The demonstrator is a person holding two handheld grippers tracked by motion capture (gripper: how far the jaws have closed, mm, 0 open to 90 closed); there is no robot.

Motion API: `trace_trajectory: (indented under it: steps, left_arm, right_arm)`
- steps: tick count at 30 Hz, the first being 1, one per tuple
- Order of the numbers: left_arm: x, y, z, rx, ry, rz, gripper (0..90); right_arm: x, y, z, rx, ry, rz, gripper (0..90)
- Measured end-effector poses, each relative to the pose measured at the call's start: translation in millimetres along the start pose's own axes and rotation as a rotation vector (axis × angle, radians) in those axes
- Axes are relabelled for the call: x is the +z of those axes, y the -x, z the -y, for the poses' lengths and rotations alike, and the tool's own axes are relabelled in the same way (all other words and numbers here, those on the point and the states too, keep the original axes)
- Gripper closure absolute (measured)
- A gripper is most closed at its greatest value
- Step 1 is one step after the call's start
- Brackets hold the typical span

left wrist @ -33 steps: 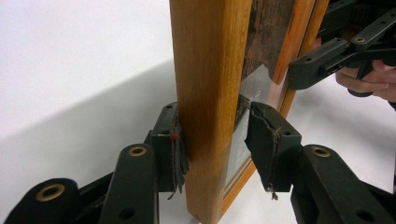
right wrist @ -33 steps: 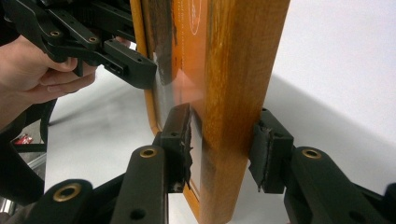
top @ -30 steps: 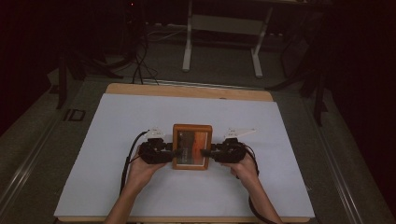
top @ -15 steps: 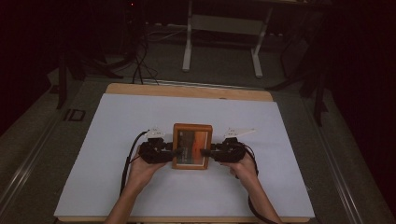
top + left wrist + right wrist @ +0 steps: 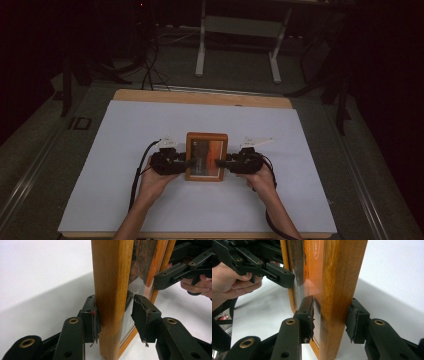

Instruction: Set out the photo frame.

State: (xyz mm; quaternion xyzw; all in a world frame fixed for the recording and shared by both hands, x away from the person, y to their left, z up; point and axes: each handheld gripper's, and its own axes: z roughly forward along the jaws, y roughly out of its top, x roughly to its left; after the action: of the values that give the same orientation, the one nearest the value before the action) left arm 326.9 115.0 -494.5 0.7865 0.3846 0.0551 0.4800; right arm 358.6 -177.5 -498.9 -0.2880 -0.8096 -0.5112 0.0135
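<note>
A wooden picture frame (image 5: 206, 157) with an orange and dark picture stands upright on its lower edge in the middle of the white table (image 5: 125, 150). My left gripper (image 5: 189, 162) grips the frame's left side and my right gripper (image 5: 221, 162) its right side. In the left gripper view the frame (image 5: 111, 277) sits between my left gripper's (image 5: 115, 315) pads, one on the back, one on the glass side, with the right gripper (image 5: 162, 280) beyond. In the right gripper view my right gripper (image 5: 332, 317) clasps the frame (image 5: 342, 272) the same way, with the left gripper (image 5: 282, 277) beyond.
A bare wooden strip (image 5: 200, 97) borders the table's far edge. Behind it on the dark floor are a metal stand's legs (image 5: 237, 55) and cables (image 5: 150, 65). White tabletop lies on all sides of the frame.
</note>
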Motion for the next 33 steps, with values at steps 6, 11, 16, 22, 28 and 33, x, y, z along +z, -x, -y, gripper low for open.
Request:
trace_trajectory:
  steps: [6, 11, 16, 22, 28, 33]
  left_arm:
    - [1.6, -1.7, 1.5, -0.005, -0.001, 0.003, 57.7]
    - [2.8, -2.6, 3.7, -0.003, 0.013, -0.006, 57.7]
    - [3.7, -2.6, 3.9, -0.001, 0.014, -0.014, 57.4]
    - [3.6, -1.0, 3.9, 0.003, 0.005, -0.022, 57.6]
    - [3.1, -0.4, 3.8, 0.001, -0.001, -0.024, 57.9]
    - [3.0, 0.0, 4.1, 0.009, -0.004, -0.027, 58.1]
  right_arm:
    - [1.8, 2.5, 2.2, 0.006, 0.0, -0.005, 61.5]
    - [2.9, 3.7, 2.4, 0.013, 0.006, -0.005, 61.4]
    - [4.0, 5.0, 2.4, 0.013, 0.01, -0.004, 61.3]
    - [4.6, 5.0, 2.9, 0.007, 0.011, 0.002, 60.6]
    - [4.7, 5.6, 2.9, 0.005, 0.011, -0.001, 60.4]
    - [5.0, 5.8, 3.0, 0.005, 0.011, 0.0, 60.1]
